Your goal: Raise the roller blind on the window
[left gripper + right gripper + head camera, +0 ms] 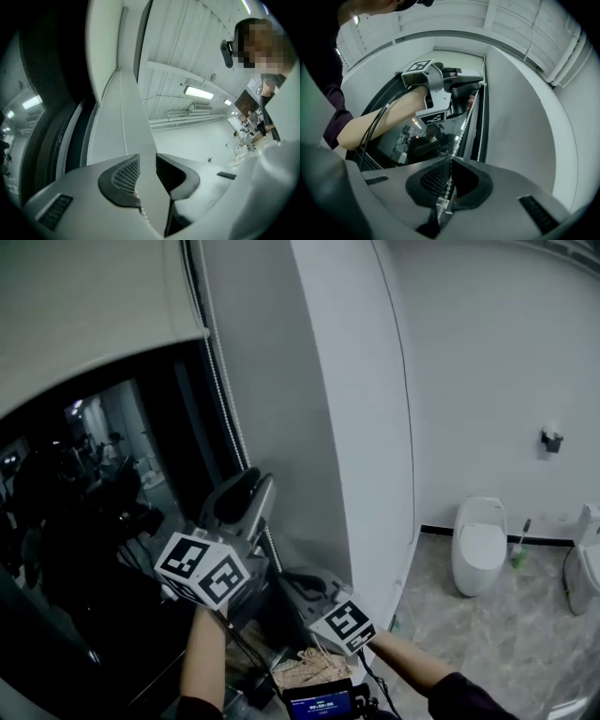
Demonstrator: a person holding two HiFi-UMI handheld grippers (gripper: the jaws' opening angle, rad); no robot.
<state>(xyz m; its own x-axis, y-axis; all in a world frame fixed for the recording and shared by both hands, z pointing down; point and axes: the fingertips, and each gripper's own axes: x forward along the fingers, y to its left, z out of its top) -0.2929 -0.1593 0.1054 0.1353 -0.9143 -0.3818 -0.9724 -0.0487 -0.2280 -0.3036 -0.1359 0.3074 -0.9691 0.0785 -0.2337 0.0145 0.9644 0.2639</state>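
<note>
Right gripper point(450, 165) clamped on bead chain point(465, 123), low at right edge of window point(94, 559). Left gripper point(148, 161) higher up chain, jaws apart, chain running through gap close to left pad, not pinched. Chain hangs along window's right edge, beside white wall point(309, 409). Roller blind point(84, 315) covers top of window only; dark glass bare below its bottom edge.

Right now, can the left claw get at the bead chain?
Probably yes: the left claw stands open with the bead chain running through its gap, nothing between them. The right claw grips it lower down.
</note>
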